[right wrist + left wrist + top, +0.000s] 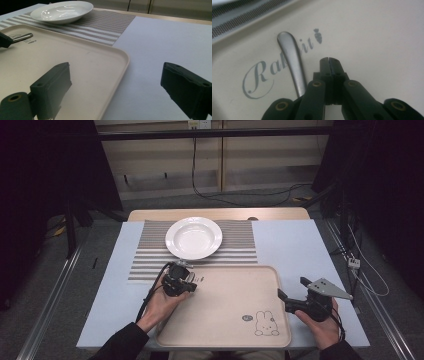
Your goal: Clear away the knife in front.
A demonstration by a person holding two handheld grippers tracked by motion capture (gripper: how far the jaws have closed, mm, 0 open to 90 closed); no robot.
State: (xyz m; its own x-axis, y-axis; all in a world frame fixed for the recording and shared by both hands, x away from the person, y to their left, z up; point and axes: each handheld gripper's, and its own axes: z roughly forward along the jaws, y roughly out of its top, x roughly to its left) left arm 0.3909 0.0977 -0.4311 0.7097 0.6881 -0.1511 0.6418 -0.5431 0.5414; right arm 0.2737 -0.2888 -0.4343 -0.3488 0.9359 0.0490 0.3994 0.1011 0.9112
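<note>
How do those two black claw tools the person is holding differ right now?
The left gripper has its jaws pressed shut with nothing between them, while the right gripper holds its jaws wide apart. The left gripper hovers over the tray, beside a metal utensil handle; the right gripper sits at the tray's right edge, above tray rim and table. Both are black, hand-held and grip nothing.

Right gripper jaws wide apart over tray edge; plate on striped mat

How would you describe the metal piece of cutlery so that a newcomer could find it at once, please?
Start at the beige tray nearest the person. In its far left corner, over the printed word Rabbit, lies a slim metal handle, the tray's one shiny loose item, beside the shut left tool.
</note>
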